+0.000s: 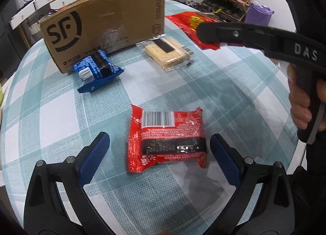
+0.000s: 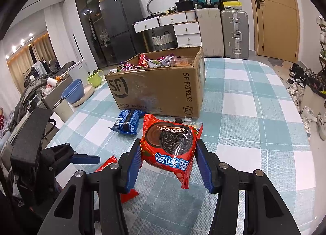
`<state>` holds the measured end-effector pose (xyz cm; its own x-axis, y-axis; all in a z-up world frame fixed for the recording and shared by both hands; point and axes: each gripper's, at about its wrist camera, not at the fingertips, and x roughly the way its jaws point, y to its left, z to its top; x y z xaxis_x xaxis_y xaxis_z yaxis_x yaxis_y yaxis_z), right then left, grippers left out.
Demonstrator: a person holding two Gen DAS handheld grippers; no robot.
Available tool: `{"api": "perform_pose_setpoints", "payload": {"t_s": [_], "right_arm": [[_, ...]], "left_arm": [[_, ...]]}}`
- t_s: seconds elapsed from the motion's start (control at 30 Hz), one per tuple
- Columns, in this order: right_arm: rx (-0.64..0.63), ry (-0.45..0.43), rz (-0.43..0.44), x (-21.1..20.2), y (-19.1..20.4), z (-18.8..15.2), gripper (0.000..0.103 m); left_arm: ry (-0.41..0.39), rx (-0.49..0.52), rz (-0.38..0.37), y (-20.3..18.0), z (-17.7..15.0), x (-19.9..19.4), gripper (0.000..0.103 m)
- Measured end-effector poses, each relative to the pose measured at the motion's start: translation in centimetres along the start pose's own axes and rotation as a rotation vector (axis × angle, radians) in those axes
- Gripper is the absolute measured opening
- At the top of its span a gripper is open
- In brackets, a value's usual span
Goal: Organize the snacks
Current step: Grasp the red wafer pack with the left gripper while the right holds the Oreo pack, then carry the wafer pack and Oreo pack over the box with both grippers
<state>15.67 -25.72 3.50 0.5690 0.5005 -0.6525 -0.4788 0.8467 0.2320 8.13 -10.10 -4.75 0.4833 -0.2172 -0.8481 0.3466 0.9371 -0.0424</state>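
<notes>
We held one red foil Oreo packet (image 2: 170,149) clamped in the right gripper (image 2: 169,165) above the bench, the left gripper (image 1: 160,149) gaping around another red packet (image 1: 166,139); two remained beside the part-filled cardboard box (image 2: 161,90).

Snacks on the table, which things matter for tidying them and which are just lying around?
Job: box; held red pack; red pack on table; blue pack; crackers.
Lying about: bowls; green watering can; suitcases; shoes.
</notes>
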Motion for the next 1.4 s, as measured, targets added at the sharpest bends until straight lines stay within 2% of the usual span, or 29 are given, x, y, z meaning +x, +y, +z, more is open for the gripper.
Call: {"api": "perform_pose_setpoints", "payload": {"t_s": [0.07,0.13,0.3,0.4,0.43,0.63,1.0,1.4], "right_arm": [[0.001,-0.002,0.003,0.0,0.0,0.0,0.052],[-0.001,-0.005,0.004,-0.1,0.0,0.0,0.052],[-0.007,-0.001,0.003,0.1,0.0,-0.1,0.052],[-0.008,-0.001,0.005,0.1,0.1,-0.1,0.052],[-0.008,-0.002,0.005,0.1,0.1,-0.1,0.052],[-0.007,-0.006,0.005,0.0,0.0,0.0,0.052],[-0.012,-0.013,0.009,-0.1,0.4,0.0,0.052],[-0.048,-0.049,0.032,-0.8,1.8,0.1,0.052]], "left_arm": [[0.002,0.010,-0.002,-0.2,-0.1,0.1,0.098],[0.005,0.016,-0.005,-0.2,-0.1,0.1,0.089],[0.009,0.024,-0.023,-0.3,-0.4,-0.2,0.081],[-0.001,0.034,-0.029,-0.4,-0.4,-0.5,0.069],[-0.006,0.031,-0.029,-0.3,-0.4,-0.6,0.060],[-0.056,0.001,-0.063,0.7,-0.2,-1.9,0.048],[-0.120,-0.050,-0.038,1.6,0.2,-3.6,0.045],[-0.234,-0.191,0.010,5.2,1.2,-6.9,0.045]]}}
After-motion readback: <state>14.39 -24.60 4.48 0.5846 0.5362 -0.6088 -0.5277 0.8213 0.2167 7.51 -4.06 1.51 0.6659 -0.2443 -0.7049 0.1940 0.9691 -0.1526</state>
